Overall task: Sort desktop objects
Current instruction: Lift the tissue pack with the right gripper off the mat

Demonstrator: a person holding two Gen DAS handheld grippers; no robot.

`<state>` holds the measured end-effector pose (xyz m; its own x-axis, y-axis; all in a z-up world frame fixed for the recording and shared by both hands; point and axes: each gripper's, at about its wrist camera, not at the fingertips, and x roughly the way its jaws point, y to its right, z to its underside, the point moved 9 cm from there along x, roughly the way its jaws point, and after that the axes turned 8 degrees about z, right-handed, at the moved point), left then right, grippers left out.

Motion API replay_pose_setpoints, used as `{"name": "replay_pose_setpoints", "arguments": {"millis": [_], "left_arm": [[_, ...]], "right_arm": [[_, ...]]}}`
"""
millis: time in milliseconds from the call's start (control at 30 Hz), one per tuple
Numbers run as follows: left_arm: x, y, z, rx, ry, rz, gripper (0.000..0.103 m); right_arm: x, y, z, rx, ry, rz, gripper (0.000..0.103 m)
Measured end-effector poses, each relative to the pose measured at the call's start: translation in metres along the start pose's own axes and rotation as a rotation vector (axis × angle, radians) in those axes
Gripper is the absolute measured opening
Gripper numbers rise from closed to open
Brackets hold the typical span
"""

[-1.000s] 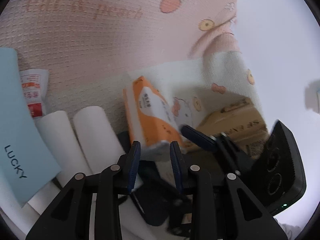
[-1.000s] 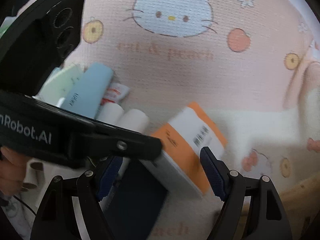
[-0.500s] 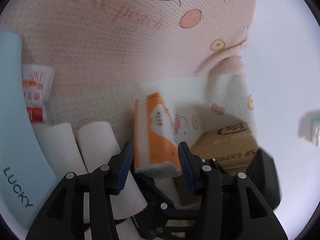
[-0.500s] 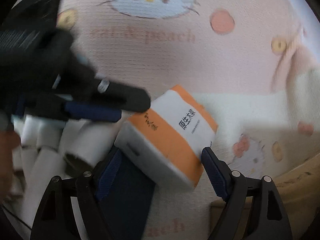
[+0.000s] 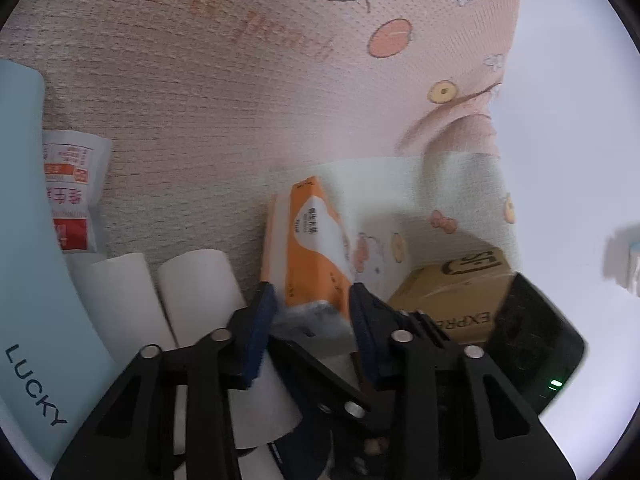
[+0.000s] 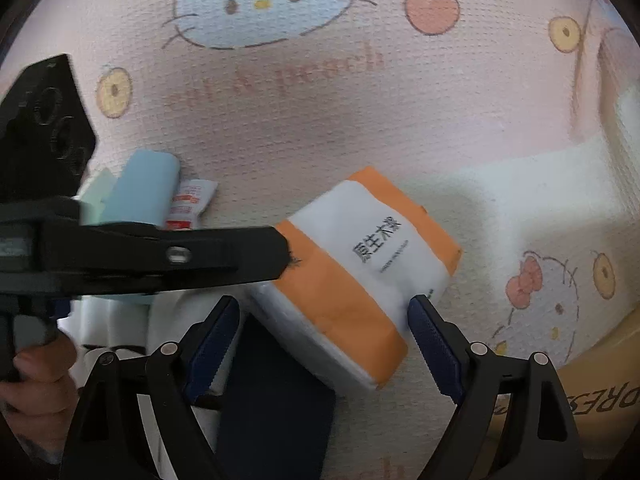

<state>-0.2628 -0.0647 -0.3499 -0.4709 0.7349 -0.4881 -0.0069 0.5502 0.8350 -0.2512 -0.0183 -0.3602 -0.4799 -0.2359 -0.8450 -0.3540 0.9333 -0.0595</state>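
**Tissue pack clamped by left gripper, right gripper open around it**

Here, an orange-and-white tissue pack point(image 6: 366, 276) raised at a tilt above the pink cartoon-cat cloth point(image 6: 320, 92), taken as landmark. Left gripper point(image 5: 312, 312) closed on the pack's near end, blue pads pressed to both narrow sides; seen from the right wrist as a black finger point(image 6: 168, 254) meeting the pack's left edge. Right gripper point(image 6: 320, 344) spread wide, one pad touching the pack's lower right corner, the other apart from it, above a dark blue flat item point(image 6: 276, 396). Left of the pack: two white paper rolls point(image 5: 196, 296), a red-and-white sachet point(image 5: 72, 196), a pale blue tube marked LUCKY point(image 5: 28, 280). Right of the pack, beyond the cloth's edge: a brown express carton point(image 5: 456, 296).
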Motion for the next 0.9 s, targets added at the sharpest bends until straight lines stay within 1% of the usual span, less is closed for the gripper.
{"name": "replay_pose_setpoints", "arguments": {"millis": [33, 100, 200, 300, 367, 467, 500, 533, 600, 667, 733, 800, 900], "left_arm": [[0.0, 0.0, 0.0, 0.001, 0.003, -0.005, 0.036], [0.001, -0.001, 0.001, -0.006, 0.008, -0.012, 0.033], [0.0, 0.002, 0.004, -0.01, 0.003, -0.018, 0.031], [0.0, 0.008, 0.007, 0.027, -0.014, -0.035, 0.031], [-0.002, 0.01, 0.005, 0.048, -0.013, -0.05, 0.031], [-0.011, 0.007, -0.003, 0.029, 0.017, -0.035, 0.031], [-0.014, 0.004, -0.006, 0.005, 0.03, -0.021, 0.031], [-0.017, 0.001, -0.009, -0.016, 0.041, -0.013, 0.031], [-0.027, -0.008, -0.016, -0.08, 0.092, 0.011, 0.033], [-0.035, -0.012, -0.022, -0.126, 0.129, 0.058, 0.037], [-0.037, -0.012, -0.025, -0.15, 0.145, 0.098, 0.046], [-0.036, -0.009, -0.025, -0.136, 0.148, 0.104, 0.049], [-0.029, -0.004, -0.022, -0.058, 0.133, 0.047, 0.051]], "right_arm": [[0.001, 0.002, -0.009, -0.054, 0.024, 0.005, 0.086], [-0.004, -0.002, -0.011, -0.049, 0.031, -0.03, 0.086], [-0.011, -0.009, -0.009, -0.06, 0.037, -0.051, 0.085], [-0.009, -0.014, -0.003, -0.098, 0.025, -0.019, 0.084], [-0.011, -0.009, -0.002, -0.092, 0.008, 0.002, 0.084], [-0.015, 0.003, -0.012, 0.027, -0.028, -0.017, 0.084], [-0.015, 0.008, -0.014, 0.067, -0.055, -0.026, 0.084], [-0.018, 0.012, -0.008, 0.092, -0.074, -0.029, 0.084], [-0.015, 0.02, -0.011, 0.164, -0.124, -0.029, 0.084], [-0.014, 0.023, -0.016, 0.215, -0.154, -0.051, 0.084], [-0.011, 0.028, -0.024, 0.268, -0.18, -0.045, 0.085], [-0.01, 0.034, -0.026, 0.321, -0.217, -0.04, 0.085], [-0.006, 0.043, -0.025, 0.405, -0.298, -0.064, 0.085]]}}
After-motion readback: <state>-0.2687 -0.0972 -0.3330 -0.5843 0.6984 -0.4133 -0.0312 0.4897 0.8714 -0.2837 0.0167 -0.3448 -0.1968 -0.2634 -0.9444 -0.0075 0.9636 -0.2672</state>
